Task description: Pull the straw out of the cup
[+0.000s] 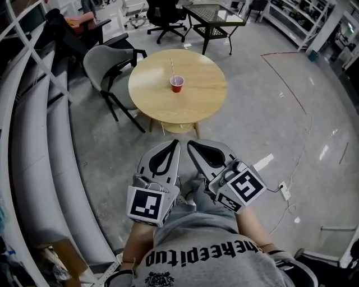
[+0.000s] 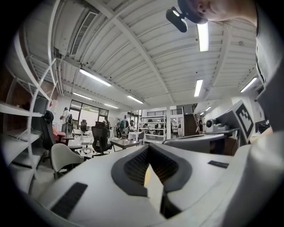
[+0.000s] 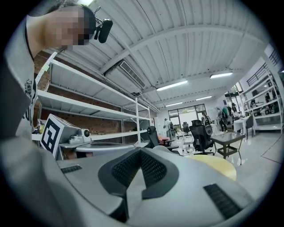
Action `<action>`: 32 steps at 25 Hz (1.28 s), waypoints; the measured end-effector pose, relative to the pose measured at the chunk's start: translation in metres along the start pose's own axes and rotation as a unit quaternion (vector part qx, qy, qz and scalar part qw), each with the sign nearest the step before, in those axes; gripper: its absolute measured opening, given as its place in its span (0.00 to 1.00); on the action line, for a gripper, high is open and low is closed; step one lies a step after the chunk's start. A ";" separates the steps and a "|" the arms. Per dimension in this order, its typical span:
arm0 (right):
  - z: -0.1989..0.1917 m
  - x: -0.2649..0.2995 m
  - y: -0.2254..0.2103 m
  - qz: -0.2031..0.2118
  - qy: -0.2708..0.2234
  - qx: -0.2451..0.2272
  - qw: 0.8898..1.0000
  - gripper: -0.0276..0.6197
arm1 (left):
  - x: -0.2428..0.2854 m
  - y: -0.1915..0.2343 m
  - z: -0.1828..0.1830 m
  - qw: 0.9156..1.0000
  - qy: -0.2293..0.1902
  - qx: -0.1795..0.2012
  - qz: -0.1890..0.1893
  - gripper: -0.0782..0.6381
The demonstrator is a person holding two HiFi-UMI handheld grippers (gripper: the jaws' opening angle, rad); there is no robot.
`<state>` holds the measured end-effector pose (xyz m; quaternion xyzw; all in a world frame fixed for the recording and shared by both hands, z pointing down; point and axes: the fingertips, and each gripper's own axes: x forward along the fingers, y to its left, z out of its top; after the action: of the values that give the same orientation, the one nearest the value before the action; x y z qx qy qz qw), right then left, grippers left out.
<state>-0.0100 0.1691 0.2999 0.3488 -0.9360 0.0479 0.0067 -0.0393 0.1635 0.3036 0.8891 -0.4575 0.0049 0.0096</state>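
Jaws together; cup (image 1: 176,84) on table (image 1: 199,106).

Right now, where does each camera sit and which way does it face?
Head view: on the person's head, facing steeply down at the table, cup and straw; left gripper, right gripper and shirt show.
Left gripper view: on that gripper, facing along its shut jaws into the room; the person's head shows above.
Right gripper view: on that gripper, along its shut jaws toward the table; the left gripper shows.
Shared: head and right gripper views both show the table.
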 end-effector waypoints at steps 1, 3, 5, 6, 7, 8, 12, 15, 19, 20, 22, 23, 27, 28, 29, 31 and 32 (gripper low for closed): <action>0.000 0.002 0.001 0.000 0.002 -0.003 1.000 0.06 | -0.001 0.002 -0.001 1.000 0.000 -0.004 0.001 0.16; 0.001 0.006 0.003 0.001 0.005 -0.008 1.000 0.06 | -0.003 0.007 -0.002 1.000 0.000 -0.010 0.005 0.16; 0.001 0.010 0.004 0.005 0.008 -0.009 1.000 0.06 | -0.003 0.012 -0.003 1.000 0.001 -0.012 0.011 0.16; 0.002 0.012 0.004 0.008 0.009 -0.008 1.000 0.06 | -0.004 0.015 -0.003 1.000 0.003 -0.013 0.015 0.16; 0.002 0.015 0.004 0.012 0.010 -0.007 1.000 0.06 | -0.004 0.018 -0.004 1.000 0.007 -0.015 0.017 0.16; 0.001 0.018 0.004 0.014 0.010 -0.006 1.000 0.06 | -0.005 0.020 -0.006 1.000 0.015 -0.020 0.019 0.16; -0.001 0.031 0.004 0.020 0.014 -0.004 1.000 0.06 | -0.005 0.032 -0.009 0.999 0.028 -0.028 0.026 0.16; -0.002 0.036 0.001 0.021 0.014 -0.001 1.000 0.06 | -0.001 0.042 -0.006 0.999 0.008 -0.019 0.033 0.16; -0.004 0.040 -0.007 0.018 0.015 0.002 1.000 0.06 | 0.007 0.046 -0.009 0.999 0.009 -0.024 0.030 0.16; -0.004 0.041 -0.009 0.017 0.015 0.003 1.000 0.06 | 0.010 0.046 -0.009 0.999 0.010 -0.025 0.028 0.16; -0.003 0.043 -0.015 0.015 0.015 0.004 1.000 0.06 | 0.016 0.047 -0.009 0.999 0.011 -0.024 0.024 0.16; -0.002 0.045 -0.018 0.015 0.015 0.004 1.000 0.06 | 0.020 0.047 -0.009 0.999 0.011 -0.023 0.023 0.16; -0.003 0.051 -0.034 0.017 0.014 0.009 1.000 0.06 | 0.036 0.050 -0.010 0.999 0.016 -0.020 0.022 0.16; -0.003 0.053 -0.037 0.019 0.014 0.010 1.000 0.06 | 0.040 0.052 -0.011 0.999 0.017 -0.020 0.023 0.16; -0.003 0.056 -0.041 0.020 0.014 0.011 1.000 0.06 | 0.045 0.054 -0.012 0.999 0.018 -0.020 0.025 0.16; -0.002 0.063 -0.050 0.024 0.012 0.013 1.000 0.06 | 0.053 0.060 -0.012 0.999 0.019 -0.020 0.029 0.16; -0.002 0.067 -0.055 0.026 0.012 0.014 1.000 0.06 | 0.058 0.064 -0.012 0.999 0.019 -0.020 0.031 0.16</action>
<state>-0.0249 0.0836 0.3092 0.3242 -0.9436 0.0655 0.0113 -0.0573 0.0791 0.3176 0.8739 -0.4846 0.0131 0.0362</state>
